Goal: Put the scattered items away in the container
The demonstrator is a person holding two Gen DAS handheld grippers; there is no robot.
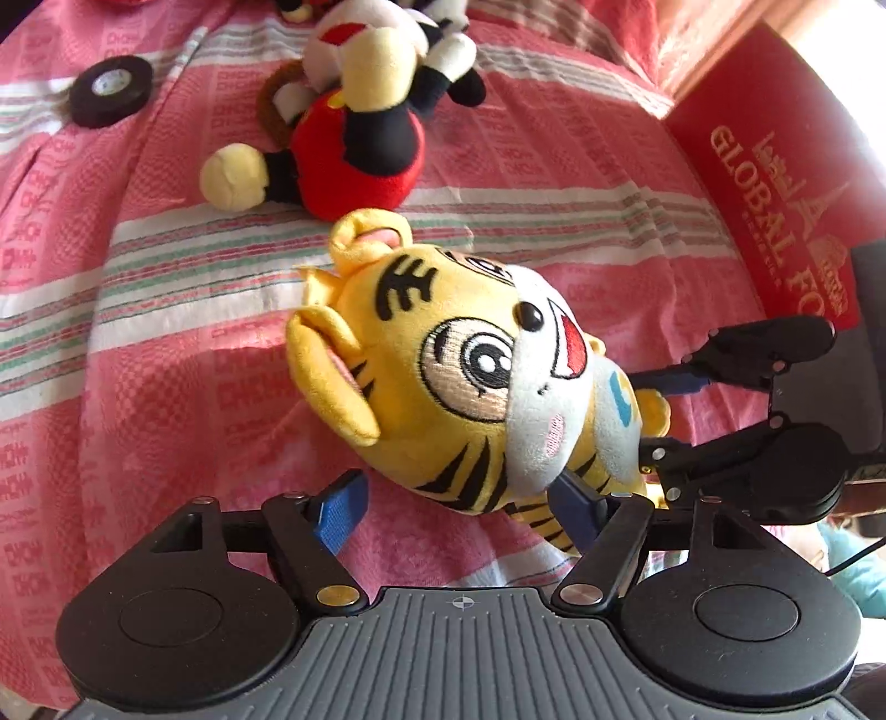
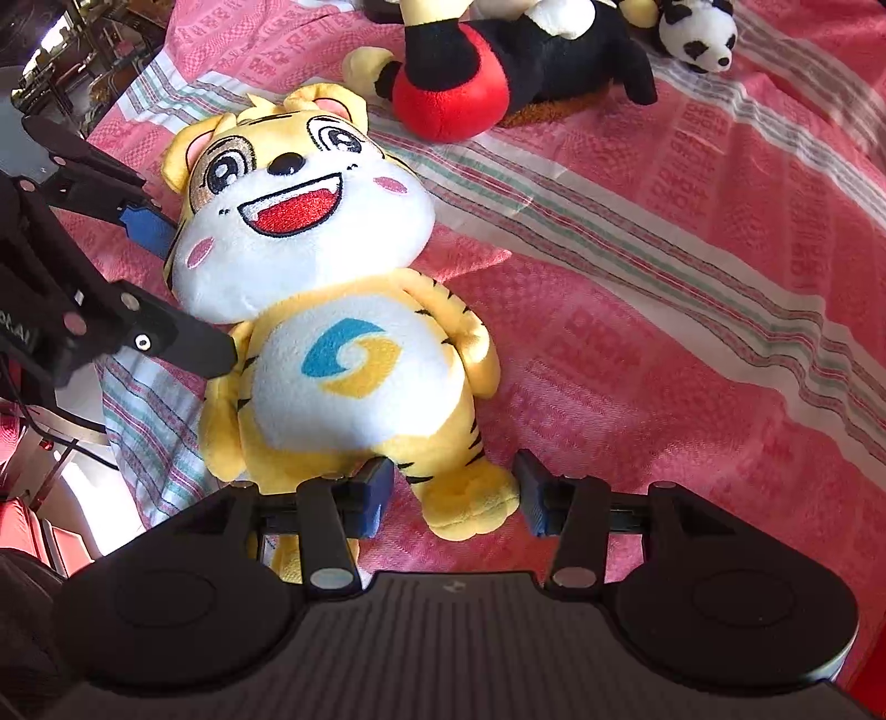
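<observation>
**Two grippers closing in on the tiger plush; tidying barely begun**

We see the tiger plush (image 2: 332,310) lying face-up on the pink striped cloth (image 2: 692,277), the item at hand. The left gripper (image 1: 448,504) stands wide, its blue pads on either side of the tiger's head with cloth visible beside one pad; we judge that they do not yet press. The right gripper (image 2: 454,493) stands at a middling width astride one yellow foot; its pads flank the foot, and we cannot tell whether they touch it. Beyond the tiger lie a red-and-black plush (image 2: 498,72), a small panda (image 2: 700,33) and a roll of black tape (image 1: 111,88), all loose on the cloth. A red box (image 1: 775,183) stands at the cloth's edge, probably the container; its inside is hidden. We judge every visible item still to be gathered.
</observation>
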